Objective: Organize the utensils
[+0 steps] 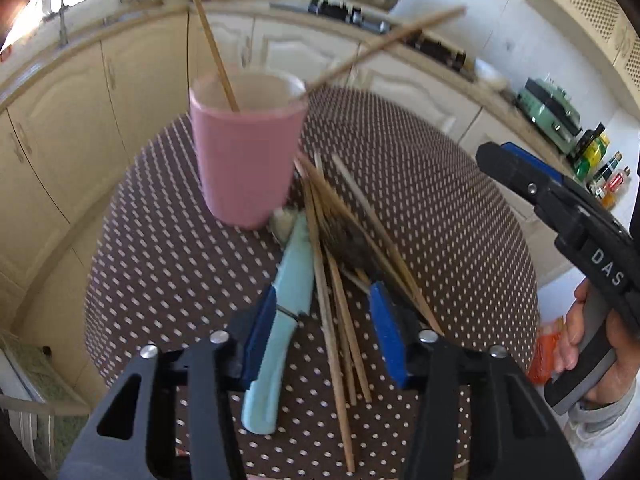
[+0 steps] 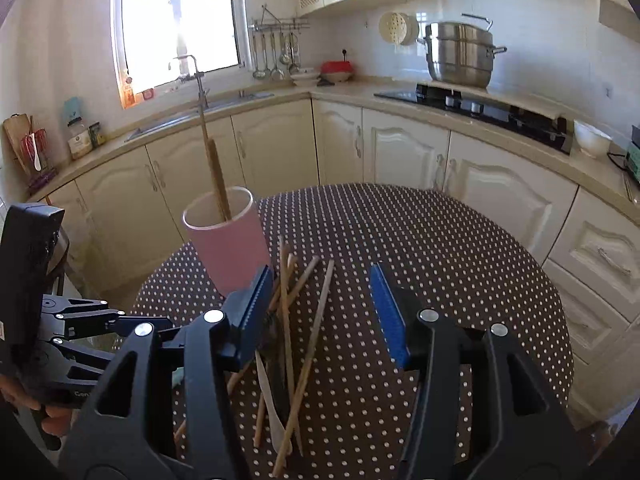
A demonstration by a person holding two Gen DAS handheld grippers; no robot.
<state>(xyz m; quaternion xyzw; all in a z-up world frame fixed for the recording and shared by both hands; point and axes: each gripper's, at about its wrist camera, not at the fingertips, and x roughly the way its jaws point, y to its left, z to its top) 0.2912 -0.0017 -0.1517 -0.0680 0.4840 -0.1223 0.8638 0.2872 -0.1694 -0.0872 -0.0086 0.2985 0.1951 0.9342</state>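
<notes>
A pink cup [image 1: 246,160] stands on the polka-dot table [image 1: 440,208] with two wooden chopsticks [image 1: 216,52] leaning in it; it also shows in the right wrist view [image 2: 232,244]. A pile of wooden chopsticks [image 1: 336,280] and a light-blue handled utensil [image 1: 280,320] lie in front of the cup. My left gripper [image 1: 324,328] is open, low over the pile, its jaws astride the blue handle and several chopsticks. My right gripper [image 2: 320,312] is open above the same pile of chopsticks [image 2: 296,340], empty. A white utensil [image 2: 268,400] lies among them.
The round table ends close on all sides, its edge [image 2: 560,320] to the right. Cream kitchen cabinets [image 2: 400,152] curve behind, with a sink, a hob and a steel pot [image 2: 460,56]. The right gripper's body [image 1: 580,232] hovers at the table's right side.
</notes>
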